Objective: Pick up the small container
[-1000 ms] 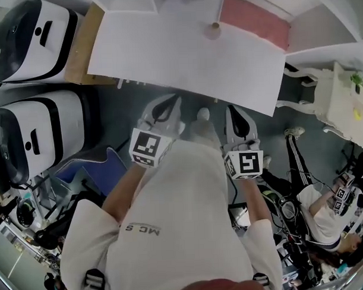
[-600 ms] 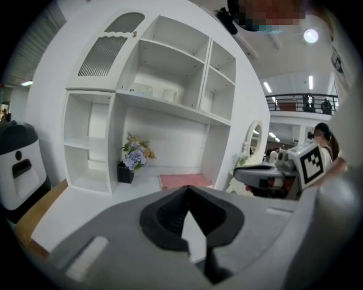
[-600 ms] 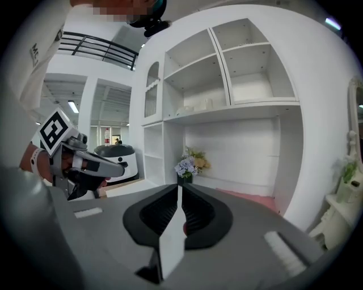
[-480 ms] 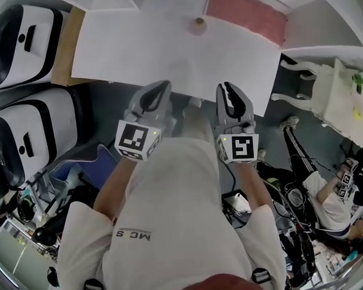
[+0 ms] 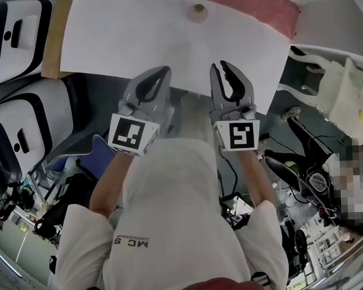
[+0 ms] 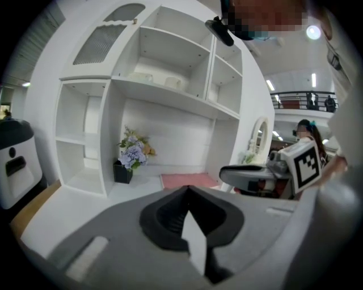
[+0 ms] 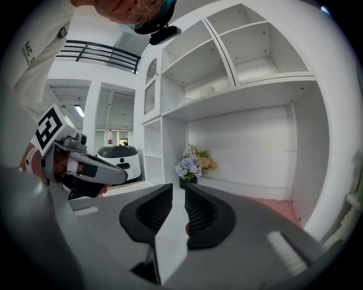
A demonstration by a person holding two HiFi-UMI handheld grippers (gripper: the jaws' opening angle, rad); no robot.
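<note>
Left gripper point(image 5: 162, 72) jaws are held together, empty. Right gripper point(image 5: 220, 66) jaws have just been opened slightly, nothing between. Small container point(image 5: 196, 13) is noted on counter point(image 5: 136, 42), well apart from the 2 grippers.

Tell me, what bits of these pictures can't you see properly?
- Container: head view, too small and far off to tell its shape or whether it has a lid. It shows in neither gripper view.
- Pink mat: head view, cut off by the top edge.
- Pale things on the upper shelf: left gripper view, too small to name.
- Table: left gripper view, its near part is hidden behind the left gripper.
</note>
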